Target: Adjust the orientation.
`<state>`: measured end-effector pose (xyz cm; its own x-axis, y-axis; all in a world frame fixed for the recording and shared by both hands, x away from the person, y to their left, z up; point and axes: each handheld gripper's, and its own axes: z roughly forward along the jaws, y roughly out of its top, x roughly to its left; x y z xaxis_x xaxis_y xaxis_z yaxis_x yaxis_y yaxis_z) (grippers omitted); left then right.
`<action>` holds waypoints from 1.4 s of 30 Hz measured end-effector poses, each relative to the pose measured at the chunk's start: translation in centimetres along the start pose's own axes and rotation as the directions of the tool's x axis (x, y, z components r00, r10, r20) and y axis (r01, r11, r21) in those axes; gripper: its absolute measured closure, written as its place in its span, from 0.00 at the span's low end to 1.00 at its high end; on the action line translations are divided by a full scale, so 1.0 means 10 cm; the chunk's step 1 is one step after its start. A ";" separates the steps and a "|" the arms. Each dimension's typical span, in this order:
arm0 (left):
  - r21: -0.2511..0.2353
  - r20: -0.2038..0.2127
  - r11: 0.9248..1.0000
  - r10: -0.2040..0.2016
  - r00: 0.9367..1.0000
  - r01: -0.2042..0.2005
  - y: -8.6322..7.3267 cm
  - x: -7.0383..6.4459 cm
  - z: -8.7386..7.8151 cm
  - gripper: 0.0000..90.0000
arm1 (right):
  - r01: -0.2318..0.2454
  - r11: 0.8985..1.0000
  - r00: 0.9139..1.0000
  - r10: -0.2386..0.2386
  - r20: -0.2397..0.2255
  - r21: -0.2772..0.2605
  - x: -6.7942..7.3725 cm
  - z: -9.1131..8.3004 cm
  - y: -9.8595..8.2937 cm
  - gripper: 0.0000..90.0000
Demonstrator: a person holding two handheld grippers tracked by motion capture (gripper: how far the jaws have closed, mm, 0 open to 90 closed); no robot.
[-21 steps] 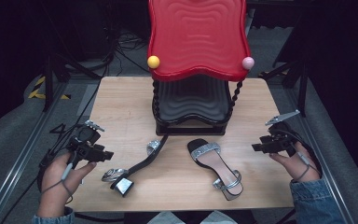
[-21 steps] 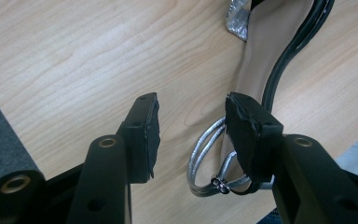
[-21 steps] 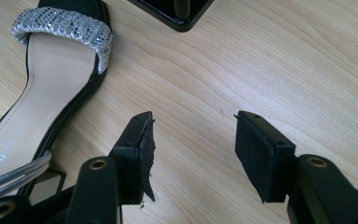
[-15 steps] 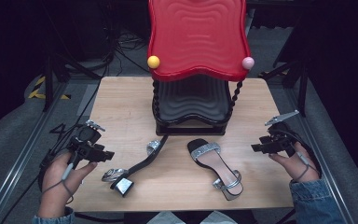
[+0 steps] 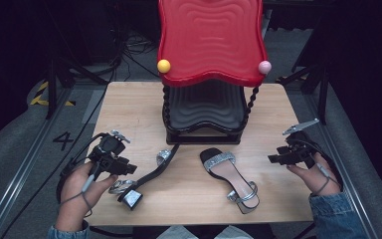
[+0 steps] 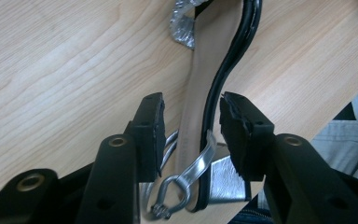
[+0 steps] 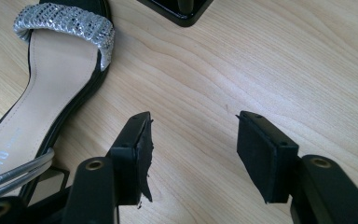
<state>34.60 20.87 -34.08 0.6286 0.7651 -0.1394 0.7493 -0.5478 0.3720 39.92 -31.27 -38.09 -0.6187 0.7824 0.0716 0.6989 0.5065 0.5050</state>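
The black, silver-strapped sandal on its side [image 5: 144,175] runs diagonally, toe toward the rack, heel toward the person. Left tongs [image 6: 191,122] straddle it, unclenched; right tongs [image 7: 193,149] gape over bare bench [image 7: 279,65].

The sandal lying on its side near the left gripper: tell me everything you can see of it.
The sandal lies tipped on its side on the wooden table, toe toward the red and black rack. It has a black sole edge, a beige insole, a glittery silver toe band, a shiny silver ankle strap with a metal buckle, and a silver block heel near the table's front edge. The left gripper has its open jaws either side of the heel end, not clamped.
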 end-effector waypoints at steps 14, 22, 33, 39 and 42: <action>0.088 0.010 0.996 0.000 1.000 -0.001 -0.05 -0.03 0.14 0.56 | 0.012 1.000 1.000 -0.012 -0.011 0.013 0.03 0.05 0.02 0.50; 0.116 -0.006 0.992 -0.039 0.999 0.040 -0.36 0.16 0.02 0.53 | 0.023 1.000 1.000 -0.023 -0.019 0.012 0.04 0.07 0.07 0.50; 0.176 0.002 0.984 -0.016 1.000 0.015 -0.53 0.26 0.19 0.46 | 0.060 0.998 0.998 -0.059 -0.035 0.027 0.10 0.15 0.18 0.50; 0.192 -0.020 0.981 0.008 1.000 -0.004 -0.51 0.27 0.26 0.66 | 0.060 0.998 0.998 -0.059 -0.036 0.034 0.11 0.17 0.17 0.50; 0.195 0.014 0.981 -0.005 1.000 0.002 -0.49 0.24 0.24 0.81 | 0.061 0.998 0.997 -0.060 -0.037 0.030 0.10 0.16 0.16 0.50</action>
<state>33.00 24.59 -38.45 0.6279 0.7628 -0.1544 0.7768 -0.6017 0.1858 40.99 -29.07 -38.52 -0.6725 0.7365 0.0729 0.6701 0.5642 0.4822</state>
